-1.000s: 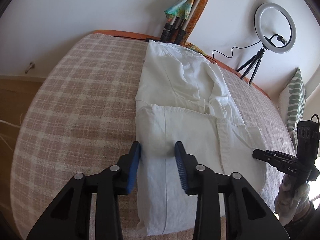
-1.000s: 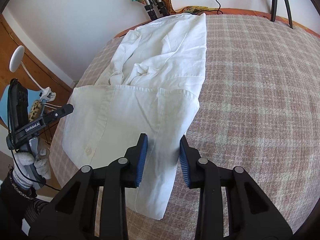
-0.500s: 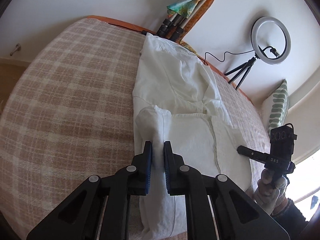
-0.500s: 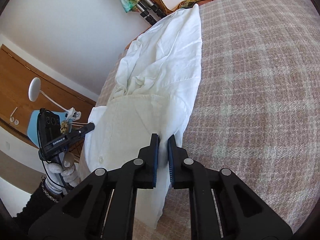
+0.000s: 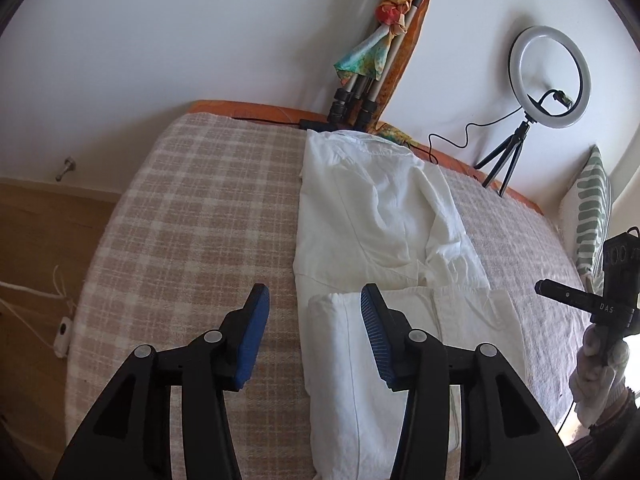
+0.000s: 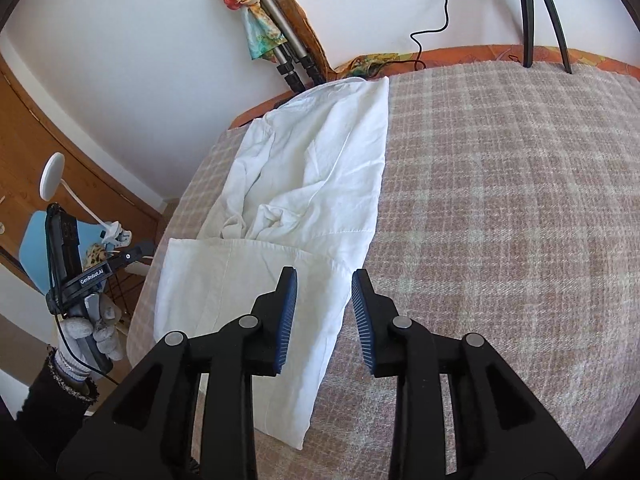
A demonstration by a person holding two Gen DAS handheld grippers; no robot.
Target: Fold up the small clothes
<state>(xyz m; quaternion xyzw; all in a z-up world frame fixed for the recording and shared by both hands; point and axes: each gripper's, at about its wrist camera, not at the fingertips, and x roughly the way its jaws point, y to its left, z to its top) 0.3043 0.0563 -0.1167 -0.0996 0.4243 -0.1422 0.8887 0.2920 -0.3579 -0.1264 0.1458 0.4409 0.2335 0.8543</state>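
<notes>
On plaid bedspread (image 5: pixel 192 216): one white shirt (image 5: pixel 372 216) (half-folded); left claw (image 5: pixel 314 336), right claw (image 6: pixel 325 316) both spread, empty.

One shirt (image 5: pixel 380 240), two tools (image 5: pixel 314 316) (image 6: pixel 324 300)

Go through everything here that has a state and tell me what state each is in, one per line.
white shirt: lying on the plaid blanket, near end folded over, far part rumpled.
left gripper: open, holding nothing.
right gripper: open, holding nothing.
ring light: upright on its tripod.
</notes>
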